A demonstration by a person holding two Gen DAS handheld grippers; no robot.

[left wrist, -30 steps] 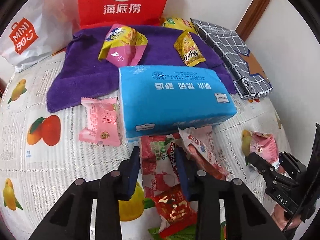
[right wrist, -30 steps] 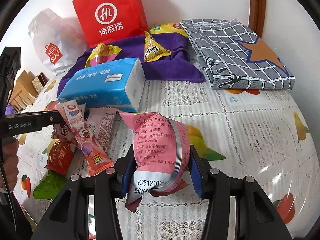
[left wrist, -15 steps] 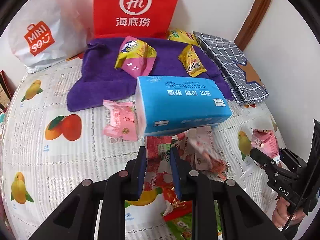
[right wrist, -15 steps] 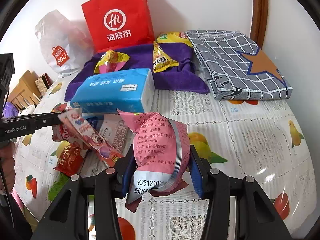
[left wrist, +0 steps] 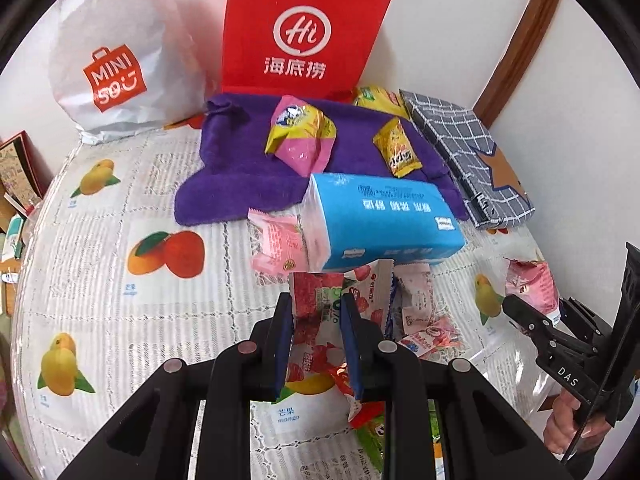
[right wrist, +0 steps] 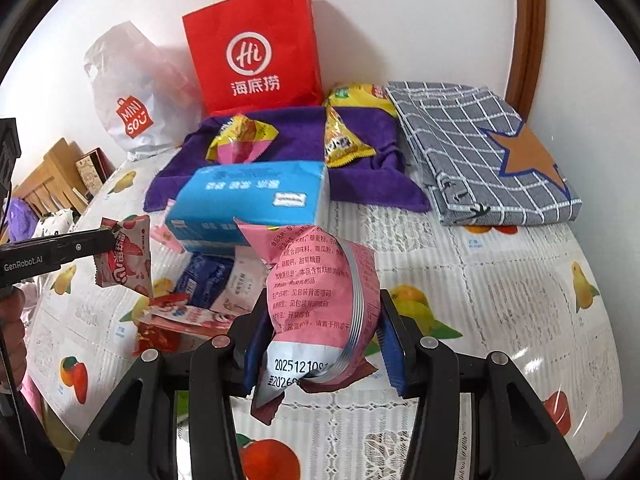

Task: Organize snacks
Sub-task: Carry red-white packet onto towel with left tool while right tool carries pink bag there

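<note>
Left gripper (left wrist: 316, 320) jaws clamped on red strawberry-print snack packet (left wrist: 316, 300), right gripper (right wrist: 320, 332) jaws holding puffy pink foil snack pouch (right wrist: 320, 280) above the bench (right wrist: 500, 280)

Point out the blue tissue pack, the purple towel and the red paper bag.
Blue tissue pack (left wrist: 384, 216), left wrist view, top face.
Purple towel (left wrist: 236, 160), left wrist view, bare left part.
Red paper bag (right wrist: 256, 48), right wrist view, front panel.

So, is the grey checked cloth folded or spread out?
Folded. The grey checked cloth lies as a compact stack with layered edges showing at its near end.
</note>
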